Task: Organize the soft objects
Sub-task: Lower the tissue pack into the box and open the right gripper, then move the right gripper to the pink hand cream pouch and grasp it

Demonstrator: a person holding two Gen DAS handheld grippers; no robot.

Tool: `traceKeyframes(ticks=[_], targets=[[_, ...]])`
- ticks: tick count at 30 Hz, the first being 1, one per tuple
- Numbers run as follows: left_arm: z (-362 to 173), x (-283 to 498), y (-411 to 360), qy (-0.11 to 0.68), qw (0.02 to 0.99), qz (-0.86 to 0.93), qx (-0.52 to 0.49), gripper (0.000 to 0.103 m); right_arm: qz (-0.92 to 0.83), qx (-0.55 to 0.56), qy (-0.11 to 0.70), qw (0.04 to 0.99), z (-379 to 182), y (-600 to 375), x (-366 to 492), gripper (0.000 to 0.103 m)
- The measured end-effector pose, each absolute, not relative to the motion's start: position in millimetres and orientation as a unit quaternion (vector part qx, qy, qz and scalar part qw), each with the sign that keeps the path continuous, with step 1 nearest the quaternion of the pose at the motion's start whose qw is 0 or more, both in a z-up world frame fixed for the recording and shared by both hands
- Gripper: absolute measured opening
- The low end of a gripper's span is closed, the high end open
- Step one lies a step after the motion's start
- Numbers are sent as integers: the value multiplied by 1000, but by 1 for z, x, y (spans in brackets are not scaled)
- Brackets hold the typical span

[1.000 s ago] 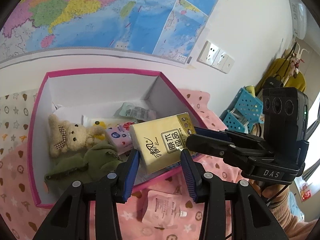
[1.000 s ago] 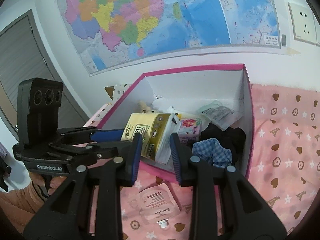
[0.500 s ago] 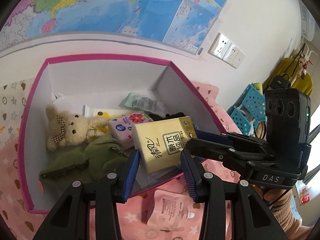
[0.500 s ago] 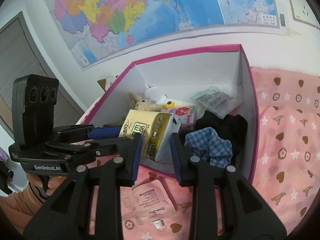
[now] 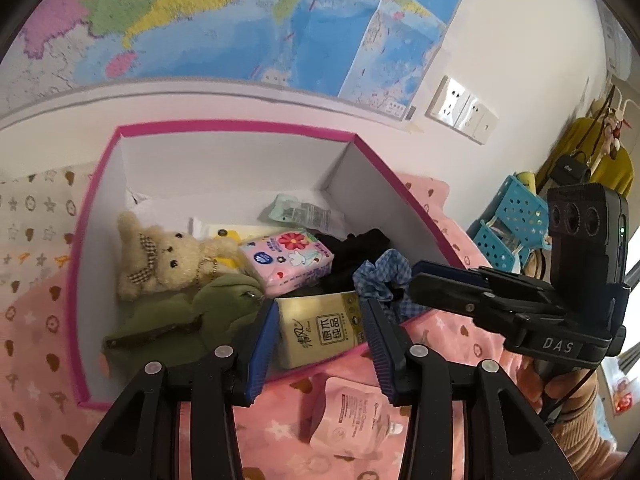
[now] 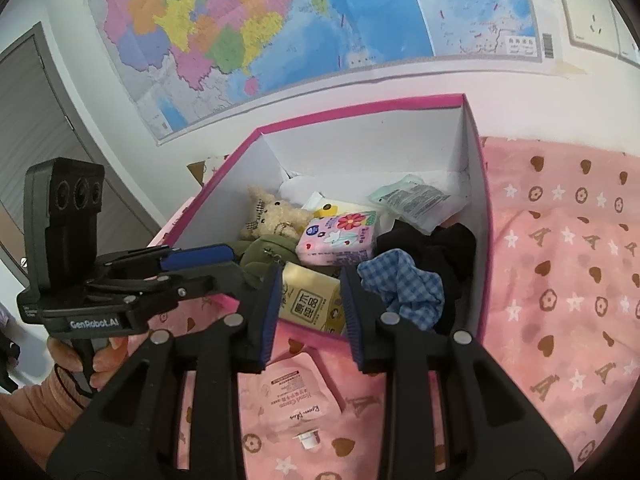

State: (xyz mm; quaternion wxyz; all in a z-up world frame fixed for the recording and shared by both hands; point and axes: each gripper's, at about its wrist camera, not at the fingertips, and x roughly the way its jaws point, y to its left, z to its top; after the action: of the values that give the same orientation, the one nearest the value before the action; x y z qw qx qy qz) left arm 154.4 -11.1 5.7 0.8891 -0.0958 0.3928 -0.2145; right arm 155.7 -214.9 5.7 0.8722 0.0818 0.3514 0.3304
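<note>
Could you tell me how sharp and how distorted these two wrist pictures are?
Left wrist view: strong fisheye bending with dark corners; the tissue pack and toy bear are sharp, the window side at right is washed out. Right wrist view: same curved edges, the wall map bowed; even light, no noticeable blur.

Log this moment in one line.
object: yellow plastic-wrapped tissue pack | where: inside pink-rimmed cardboard box, near wall | left tongs: gripping pack | right tongs: gripping pack | outside: pink spouted pouch on pink blanket

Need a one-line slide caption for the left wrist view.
Both grippers lower a yellow tissue pack into the pink-rimmed box of soft items.
</note>
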Motion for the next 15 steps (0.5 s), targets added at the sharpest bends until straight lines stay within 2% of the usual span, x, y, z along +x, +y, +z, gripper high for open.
traceKeyframes(ticks=[5,9,15], targets=[[12,128,-7,362,901,-224,-87,51,338,87,322,880,15,-229,129,34],[13,105,-8,349,903,-240,-69,54,346,96,306,882,18,-239,107,43],[-5,79,-19,358,894,-266,-46,56,349,118,342,864,-16,-247,86,44]])
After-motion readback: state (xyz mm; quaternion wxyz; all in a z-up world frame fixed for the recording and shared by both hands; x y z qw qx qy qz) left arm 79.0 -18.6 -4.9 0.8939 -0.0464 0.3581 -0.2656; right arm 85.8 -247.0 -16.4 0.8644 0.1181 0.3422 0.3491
